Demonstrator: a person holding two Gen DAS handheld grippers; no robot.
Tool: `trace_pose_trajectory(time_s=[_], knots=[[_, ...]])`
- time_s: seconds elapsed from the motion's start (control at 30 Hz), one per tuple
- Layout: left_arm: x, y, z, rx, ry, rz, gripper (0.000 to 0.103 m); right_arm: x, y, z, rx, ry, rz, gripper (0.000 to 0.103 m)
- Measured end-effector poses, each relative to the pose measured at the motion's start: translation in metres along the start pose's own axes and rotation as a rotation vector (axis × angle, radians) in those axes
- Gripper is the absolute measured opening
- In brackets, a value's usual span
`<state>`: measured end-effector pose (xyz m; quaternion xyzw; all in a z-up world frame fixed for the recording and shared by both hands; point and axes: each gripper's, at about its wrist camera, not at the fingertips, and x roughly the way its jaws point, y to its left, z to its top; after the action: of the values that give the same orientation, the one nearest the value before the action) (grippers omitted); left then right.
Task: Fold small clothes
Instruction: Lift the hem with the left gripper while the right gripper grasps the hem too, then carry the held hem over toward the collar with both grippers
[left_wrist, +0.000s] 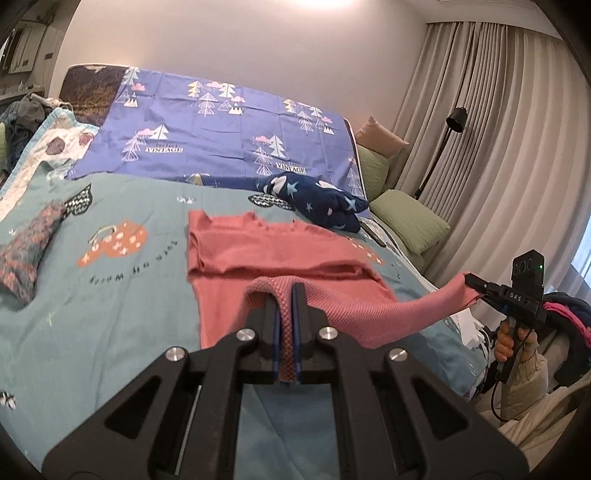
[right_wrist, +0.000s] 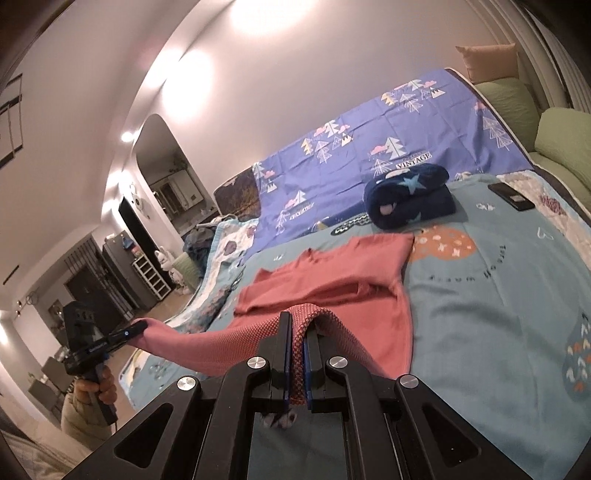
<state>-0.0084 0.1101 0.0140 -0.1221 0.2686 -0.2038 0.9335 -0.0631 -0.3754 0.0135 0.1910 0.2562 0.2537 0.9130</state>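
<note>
Pink garment (left_wrist: 280, 254) between both tongs (left_wrist: 287, 291)

A teal bedspread (left_wrist: 122, 302) with printed lettering covers the bed, a purple sheet (left_wrist: 221, 125) patterned with trees propped behind it. A rolled navy star-print blanket (right_wrist: 408, 197) lies near a dark phone (right_wrist: 511, 196), with green cushions (left_wrist: 408, 219), beige curtains (left_wrist: 517, 129) and a black floor lamp (left_wrist: 448, 136) alongside.

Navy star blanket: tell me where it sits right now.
The navy star blanket lies rolled on the teal bedspread, just beyond the pink shirt's far edge and at the foot of the purple tree-print sheet; in the right wrist view a black phone lies to its right.
</note>
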Motion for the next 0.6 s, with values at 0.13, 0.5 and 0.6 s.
trace_pose_trajectory(time_s=[0.13,0.5,0.6], knots=[[0.013,0.004,0.016,0.005,-0.011,0.006,0.007,0.013,-0.004,0.017,-0.006,-0.019,-0.004,0.004],[0.053,0.015,0.057,0.011,-0.043,0.039,0.007,0.052,-0.01,0.062,-0.047,-0.053,-0.046,0.005],[0.064,0.016,0.065,0.011,-0.044,0.044,0.007,0.067,-0.015,0.071,-0.042,-0.054,-0.058,0.005]])
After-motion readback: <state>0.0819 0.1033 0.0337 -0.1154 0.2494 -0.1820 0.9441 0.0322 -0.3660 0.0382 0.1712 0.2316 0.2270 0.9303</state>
